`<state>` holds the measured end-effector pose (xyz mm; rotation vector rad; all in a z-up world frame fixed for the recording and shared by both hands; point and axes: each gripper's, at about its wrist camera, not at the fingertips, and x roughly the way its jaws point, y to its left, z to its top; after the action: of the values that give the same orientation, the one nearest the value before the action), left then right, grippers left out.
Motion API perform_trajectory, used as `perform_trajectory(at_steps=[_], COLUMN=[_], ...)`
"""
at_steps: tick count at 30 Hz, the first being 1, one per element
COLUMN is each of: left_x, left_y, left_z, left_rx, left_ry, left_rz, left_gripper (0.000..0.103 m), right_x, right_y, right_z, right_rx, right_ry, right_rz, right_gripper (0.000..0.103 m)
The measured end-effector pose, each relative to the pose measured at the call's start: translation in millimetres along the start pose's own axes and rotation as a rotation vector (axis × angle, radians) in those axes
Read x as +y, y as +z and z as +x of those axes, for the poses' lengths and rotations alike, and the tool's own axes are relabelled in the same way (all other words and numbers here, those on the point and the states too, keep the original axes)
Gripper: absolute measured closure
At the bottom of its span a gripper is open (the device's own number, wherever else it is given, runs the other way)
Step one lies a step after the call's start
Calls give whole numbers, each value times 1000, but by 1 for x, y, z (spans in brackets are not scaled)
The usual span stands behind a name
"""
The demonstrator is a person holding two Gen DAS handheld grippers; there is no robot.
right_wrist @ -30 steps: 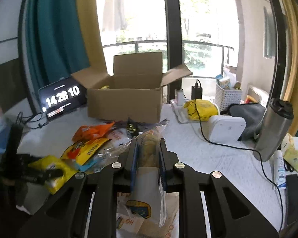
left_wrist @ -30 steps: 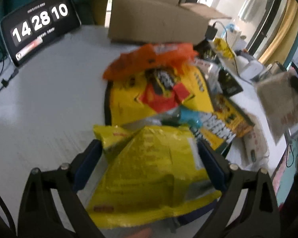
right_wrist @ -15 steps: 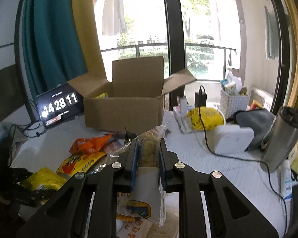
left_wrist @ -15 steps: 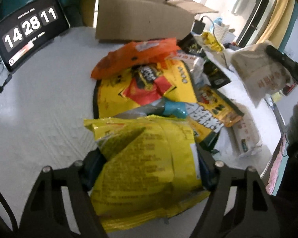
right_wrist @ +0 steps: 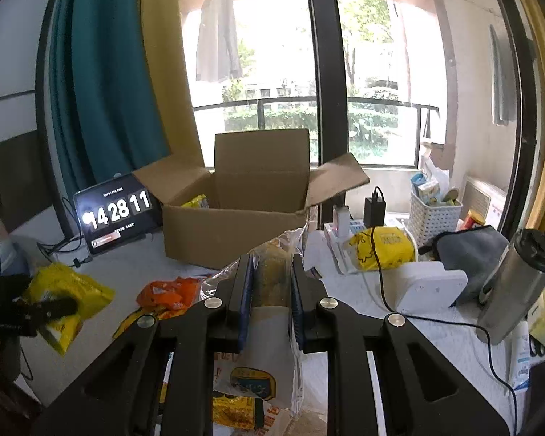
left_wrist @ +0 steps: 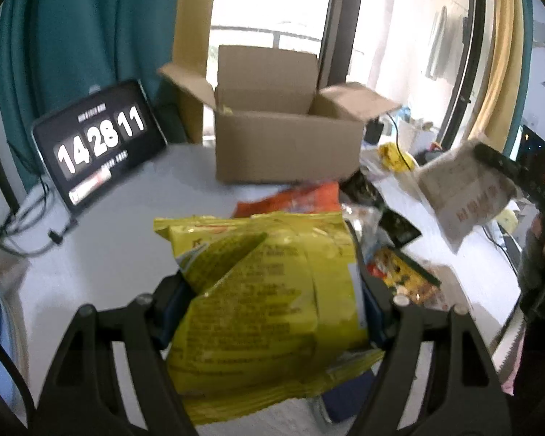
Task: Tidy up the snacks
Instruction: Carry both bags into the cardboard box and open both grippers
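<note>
My left gripper is shut on a yellow snack bag, lifted above the white table and facing the open cardboard box. The bag also shows at the left of the right wrist view. My right gripper is shut on a clear bag of brown snacks, held up in front of the box. That bag shows at the right of the left wrist view. A yellow packet lies inside the box. An orange bag and other snacks remain on the table.
A tablet clock stands left of the box, with cables beside it. Right of the box are a charger, a white basket, a yellow pouch, a white device and a steel flask.
My left gripper has lifted the yellow bag off the snack pile and tilted up toward the box. My right gripper has risen slightly with its bag.
</note>
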<state>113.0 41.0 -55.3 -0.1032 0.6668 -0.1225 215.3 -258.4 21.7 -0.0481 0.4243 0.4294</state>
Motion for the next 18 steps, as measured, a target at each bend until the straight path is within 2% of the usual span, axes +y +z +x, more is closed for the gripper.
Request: perform_trajectory(at_steps=[11, 18], left_x=[-2, 0], left_y=[61, 88], left_z=[-2, 7], left_rx=[-181, -227], left_ry=[0, 0], left_rz=[52, 74], left_gripper=[25, 25], right_x=[4, 3], right_y=[24, 44], right_z=[11, 29], right_rx=[-38, -63], right_ry=[7, 4], right_rz=[-18, -30], right_gripper=[82, 82])
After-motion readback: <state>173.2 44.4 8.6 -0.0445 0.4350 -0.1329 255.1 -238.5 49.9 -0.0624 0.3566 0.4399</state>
